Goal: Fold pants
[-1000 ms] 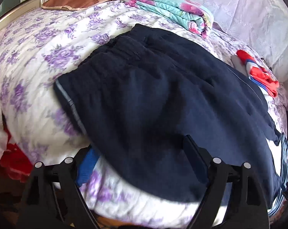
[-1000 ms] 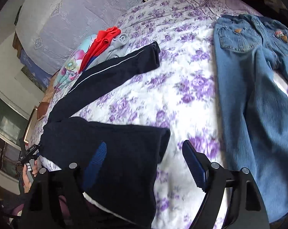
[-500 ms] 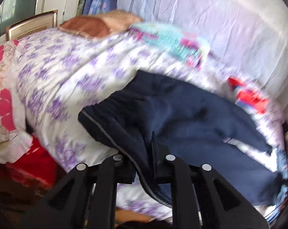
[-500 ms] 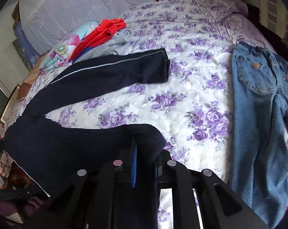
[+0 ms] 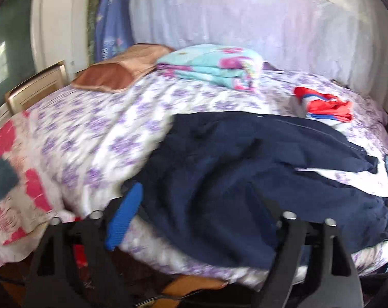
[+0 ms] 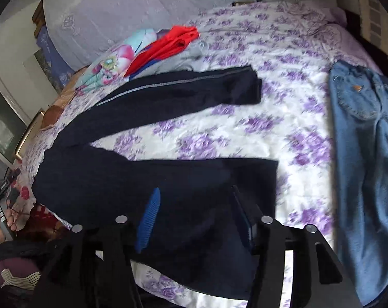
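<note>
1. Left gripper (image 5: pixel 197 210) is standing wide apart over the waist end of the navy pants (image 5: pixel 245 169), its jaws having just been opening; the cloth is lying between and under the fingers, and the blue pad (image 5: pixel 124 218) is not pressing on it.
2. Right gripper (image 6: pixel 196 215) is hanging partly spread above the near leg of the pants (image 6: pixel 194 179), its jaws also having just been opening, with dark cloth between them and nothing clamped.
3. Navy pants are lying along the near edge of the bed (image 6: pixel 283 118), legs splayed apart, the far leg angling toward the middle.
4. Blue jeans (image 6: pixel 360 166) are lying flat near the bed's right edge in the right wrist view, well apart from the navy pair.
5. Folded floral blanket (image 5: pixel 211 66), brown pillow (image 5: pixel 116 74) and red garment (image 5: pixel 324 107) are sitting along the far edge.
</note>
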Demonstrator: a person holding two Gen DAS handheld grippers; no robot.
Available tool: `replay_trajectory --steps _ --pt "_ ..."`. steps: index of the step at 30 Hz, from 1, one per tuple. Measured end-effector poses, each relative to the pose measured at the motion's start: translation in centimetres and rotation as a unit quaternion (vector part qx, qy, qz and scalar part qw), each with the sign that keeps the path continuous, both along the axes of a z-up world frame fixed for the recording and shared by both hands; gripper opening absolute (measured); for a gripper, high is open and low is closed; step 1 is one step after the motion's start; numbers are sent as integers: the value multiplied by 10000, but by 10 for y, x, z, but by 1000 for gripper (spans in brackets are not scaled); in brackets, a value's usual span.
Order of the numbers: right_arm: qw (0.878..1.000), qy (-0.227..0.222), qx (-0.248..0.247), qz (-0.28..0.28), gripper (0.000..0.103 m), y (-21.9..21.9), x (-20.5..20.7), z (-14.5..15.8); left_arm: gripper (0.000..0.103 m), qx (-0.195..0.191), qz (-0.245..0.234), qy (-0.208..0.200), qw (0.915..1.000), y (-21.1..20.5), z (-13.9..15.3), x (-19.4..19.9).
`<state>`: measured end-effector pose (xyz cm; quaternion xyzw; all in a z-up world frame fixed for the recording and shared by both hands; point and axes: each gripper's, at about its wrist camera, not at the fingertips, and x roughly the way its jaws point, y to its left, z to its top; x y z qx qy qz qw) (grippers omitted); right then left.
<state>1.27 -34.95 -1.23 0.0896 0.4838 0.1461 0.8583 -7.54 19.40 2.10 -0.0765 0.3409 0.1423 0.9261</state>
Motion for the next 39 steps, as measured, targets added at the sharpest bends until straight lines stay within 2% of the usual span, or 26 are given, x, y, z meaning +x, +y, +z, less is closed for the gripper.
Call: replay_trajectory --steps 2,3,4,5,6,7,8,10,12,13,14,16,17,20,21,22,23,24,29,31,32,33,35,36,37,39 --pt "9980 475 -396 -116 60 3 8 -33 83 52 -220 249 9994 -13 -24 27" --pt "9977 561 -346 -173 61 -1 9 -49 83 29 -229 585 9980 -13 -48 43" --pt "9993 177 -286 -159 61 -3 2 -46 83 -164 -183 1116 9934 -7 -82 58" --pt "9992 247 -307 -117 61 -3 2 -46 89 -382 -131 1375 9897 -1 -106 64" --pt "9992 220 -312 -122 62 -2 0 -41 89 -50 -132 935 9955 -8 -104 55" --pt "9991 290 -266 -152 62 -3 -1 -35 89 175 -226 1062 9939 -20 -102 53" --pt "9992 306 -205 -158 62 -4 0 -28 88 117 -382 1140 9927 -26 -97 52" --pt "9995 -14 -298 -45 62 -3 7 -1 88 -202 -754 883 9930 -29 -70 48" --pt "9966 -365 -737 -87 69 -2 24 24 91 -190 -773 489 9956 -22 -38 51" --pt "9947 -473 -889 -204 72 -5 39 34 98 -201 -733 302 9966 -14 -21 58" --pt "9937 -537 -916 -354 77 -9 54 41 99 -195 -581 196 9979 -1 -10 68" --pt "9943 -528 -699 -599 84 -24 93 44 98 -388 -213 268 9987 31 -7 97" --pt "9947 -435 -613 -699 86 -30 112 39 98 -652 -45 397 9971 51 -13 113" --pt "9940 -19 -289 -1055 87 -51 168 6 98 -1355 495 940 9851 103 -46 165" --pt "9928 87 -280 -1159 85 -54 180 -6 98 -1569 515 1088 9802 112 -58 179" --pt "9927 252 -233 -1157 77 -55 191 -21 98 -1685 570 1235 9763 116 -69 191" --pt "9935 437 -131 -1044 31 -52 199 -35 98 -1646 653 1349 9749 117 -76 198" --pt "9942 642 69 -854 19 -47 203 -48 98 -1578 688 1410 9749 115 -81 204" --pt "9974 256 -207 -648 14 -45 188 -5 98 -1118 675 1412 9813 103 -92 207" --pt "9969 397 -215 -642 11 -55 184 14 98 -1066 641 1383 9825 101 -90 205" --pt "9960 521 -379 -617 2 -57 183 19 98 -1042 633 1392 9827 103 -91 207" --pt "9929 678 -723 -660 2 -62 185 19 98 -1008 622 1406 9829 102 -91 206" --pt "9862 1273 -756 -744 3 -77 191 -6 98 -964 605 1449 9829 100 -95 213" --pt "9793 1552 -966 -870 3 -82 190 -22 98 -946 597 1469 9828 100 -96 215" --pt "9740 1582 -1261 -1019 4 -86 185 -29 98 -951 590 1462 9829 100 -95 214" --pt "9816 1202 -1090 -1002 5 -82 178 -18 98 -1044 517 1452 9825 100 -92 212"
